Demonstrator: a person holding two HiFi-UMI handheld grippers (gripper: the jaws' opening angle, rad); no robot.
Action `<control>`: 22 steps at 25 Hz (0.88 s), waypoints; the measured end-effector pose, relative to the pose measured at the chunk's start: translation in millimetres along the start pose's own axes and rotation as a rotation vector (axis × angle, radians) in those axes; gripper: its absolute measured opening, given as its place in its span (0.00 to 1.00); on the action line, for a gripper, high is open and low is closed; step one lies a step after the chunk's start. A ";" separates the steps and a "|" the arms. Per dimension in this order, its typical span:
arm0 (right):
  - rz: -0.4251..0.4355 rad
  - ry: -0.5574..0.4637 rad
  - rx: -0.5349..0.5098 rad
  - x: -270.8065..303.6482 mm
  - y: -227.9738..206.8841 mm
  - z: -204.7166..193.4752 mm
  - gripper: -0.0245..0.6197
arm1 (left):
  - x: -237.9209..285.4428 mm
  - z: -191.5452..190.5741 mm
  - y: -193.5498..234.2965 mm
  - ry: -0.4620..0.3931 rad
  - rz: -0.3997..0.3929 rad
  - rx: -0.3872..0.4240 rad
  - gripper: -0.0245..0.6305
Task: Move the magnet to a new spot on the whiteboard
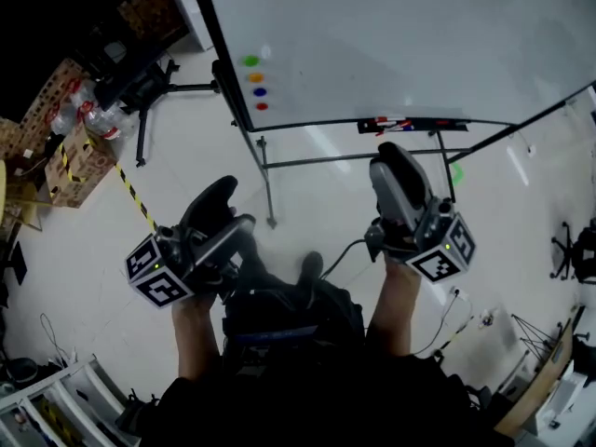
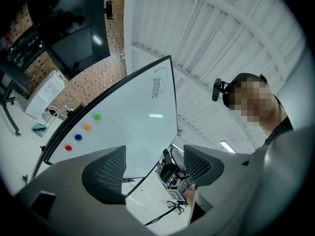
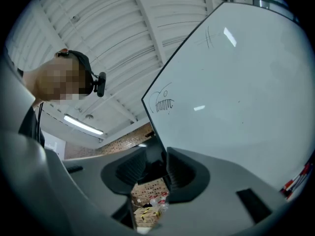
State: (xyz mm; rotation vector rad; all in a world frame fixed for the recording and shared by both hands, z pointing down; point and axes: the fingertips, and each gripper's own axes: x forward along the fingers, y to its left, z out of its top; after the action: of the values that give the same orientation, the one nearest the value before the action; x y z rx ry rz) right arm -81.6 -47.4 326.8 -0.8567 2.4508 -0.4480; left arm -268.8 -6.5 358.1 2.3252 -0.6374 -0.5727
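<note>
The whiteboard (image 1: pixel 391 45) stands over pale floor; a column runs from green magnet (image 1: pixel 250 60) to red magnet (image 1: pixel 262 106), seemingly untouched, well away from me; left gripper (image 2: pixel 155 167) wide apart, empty; right gripper (image 3: pixel 156 170) barely parted, empty; approach, pick and move all remain.

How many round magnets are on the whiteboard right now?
4, in a column near the white whiteboard's lower left corner: green round magnet topmost, then orange magnet, blue magnet, red magnet lowest. None appears hidden.
</note>
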 end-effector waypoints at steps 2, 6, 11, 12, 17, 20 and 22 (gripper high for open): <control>0.017 -0.001 0.017 -11.3 1.4 1.9 0.29 | -1.6 -13.1 -10.9 -0.001 0.017 -0.002 0.59; 0.034 -0.023 0.020 -31.2 17.9 7.8 0.29 | -4.5 -22.1 -33.5 0.010 0.012 0.014 0.59; 0.019 -0.022 -0.036 -48.9 50.4 14.6 0.29 | -9.3 -23.1 -56.6 0.015 -0.058 0.014 0.59; 0.010 -0.014 -0.046 -52.4 57.9 13.8 0.29 | -11.0 -24.0 -59.0 0.019 -0.073 0.005 0.59; -0.034 0.013 -0.078 -69.2 93.9 9.1 0.29 | -22.0 -36.5 -63.9 0.040 -0.146 -0.061 0.59; -0.052 0.042 -0.077 -78.2 111.5 -1.0 0.29 | -29.2 -44.3 -62.4 0.040 -0.178 -0.092 0.59; -0.065 0.055 -0.077 -85.3 120.1 -6.2 0.29 | -32.9 -48.7 -62.7 0.035 -0.195 -0.106 0.59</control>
State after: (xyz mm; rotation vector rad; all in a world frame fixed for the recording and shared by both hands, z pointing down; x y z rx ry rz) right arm -85.6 98.7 307.1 -0.9703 2.5104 -0.4084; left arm -249.9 77.3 356.5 2.3055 -0.3574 -0.6370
